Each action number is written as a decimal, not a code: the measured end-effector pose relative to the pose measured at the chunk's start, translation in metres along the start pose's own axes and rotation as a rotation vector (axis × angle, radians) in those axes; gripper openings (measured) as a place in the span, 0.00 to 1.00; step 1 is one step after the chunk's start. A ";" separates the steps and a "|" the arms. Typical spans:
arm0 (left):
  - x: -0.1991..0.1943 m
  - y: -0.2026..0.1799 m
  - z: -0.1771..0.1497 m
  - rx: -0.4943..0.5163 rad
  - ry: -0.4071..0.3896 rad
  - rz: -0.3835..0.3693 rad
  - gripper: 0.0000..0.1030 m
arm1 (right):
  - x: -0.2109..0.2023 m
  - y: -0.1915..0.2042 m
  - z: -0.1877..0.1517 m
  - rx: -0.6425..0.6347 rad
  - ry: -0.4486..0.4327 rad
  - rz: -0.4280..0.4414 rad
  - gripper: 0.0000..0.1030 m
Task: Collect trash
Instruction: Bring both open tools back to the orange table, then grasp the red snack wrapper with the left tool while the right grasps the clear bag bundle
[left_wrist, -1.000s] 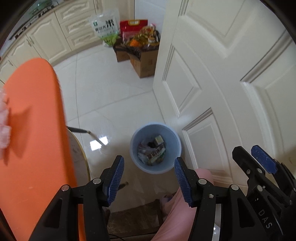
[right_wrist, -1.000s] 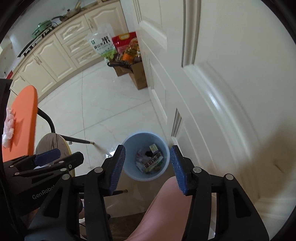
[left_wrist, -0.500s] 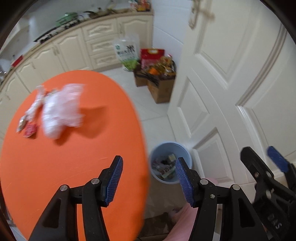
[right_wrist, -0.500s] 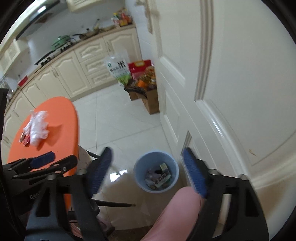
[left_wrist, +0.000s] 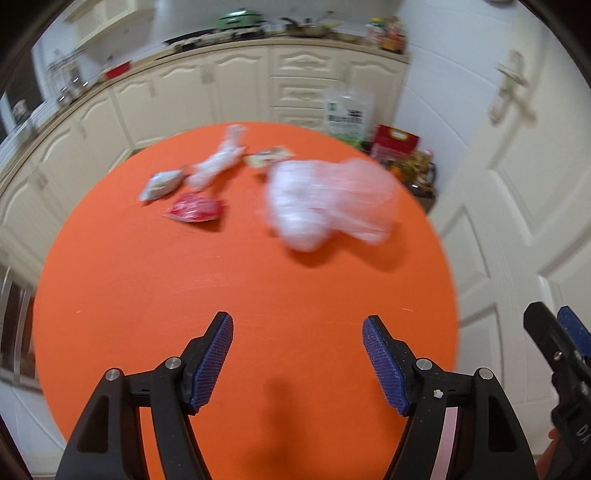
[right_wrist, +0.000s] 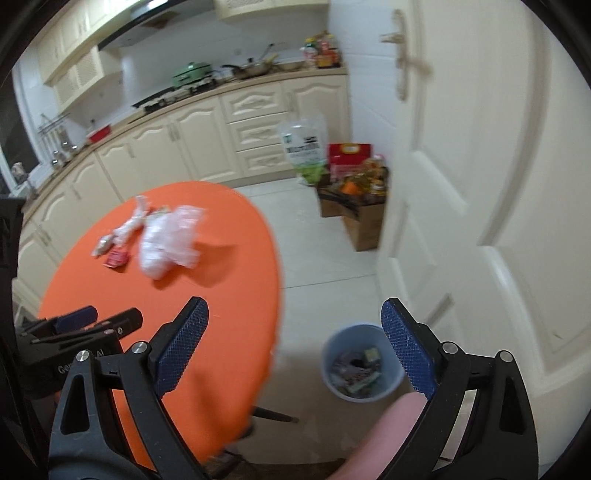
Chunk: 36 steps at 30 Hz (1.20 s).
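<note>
— Cream cabinets (left_wrist: 192, 92) ring an orange counter (left_wrist: 240, 295). What lies on it?

— A crumpled plastic bag (left_wrist: 328, 203), a red wrapper (left_wrist: 195, 210), a white twist (left_wrist: 218, 166) and small packets, all far from both tools.

— And the left hand-held gripper (left_wrist: 297, 354)?

— Over bare orange, jaws opening, nothing between them.

— Does the right view add anything?

— Yes: the blue bin (right_wrist: 364, 365) on the floor, trash inside, framed by the right hand-held gripper (right_wrist: 295, 343), spread wide and empty.
</note>
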<state>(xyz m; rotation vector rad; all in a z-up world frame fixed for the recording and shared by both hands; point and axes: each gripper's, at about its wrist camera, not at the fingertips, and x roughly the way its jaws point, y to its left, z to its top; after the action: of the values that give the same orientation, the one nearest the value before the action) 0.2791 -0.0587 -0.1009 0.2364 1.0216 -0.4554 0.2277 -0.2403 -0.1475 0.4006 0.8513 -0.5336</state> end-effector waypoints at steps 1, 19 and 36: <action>-0.001 0.010 0.003 -0.016 0.002 0.003 0.67 | 0.003 0.007 -0.002 -0.004 0.004 0.014 0.92; 0.049 0.102 0.067 -0.165 0.092 0.022 0.67 | 0.125 0.131 0.041 -0.171 0.168 0.117 0.92; 0.087 0.106 0.084 -0.271 0.157 0.052 0.67 | 0.164 0.133 0.042 -0.279 0.212 0.148 0.53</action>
<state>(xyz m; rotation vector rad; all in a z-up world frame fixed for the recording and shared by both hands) 0.4313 -0.0209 -0.1354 0.0560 1.2149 -0.2498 0.4199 -0.2028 -0.2357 0.2637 1.0751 -0.2330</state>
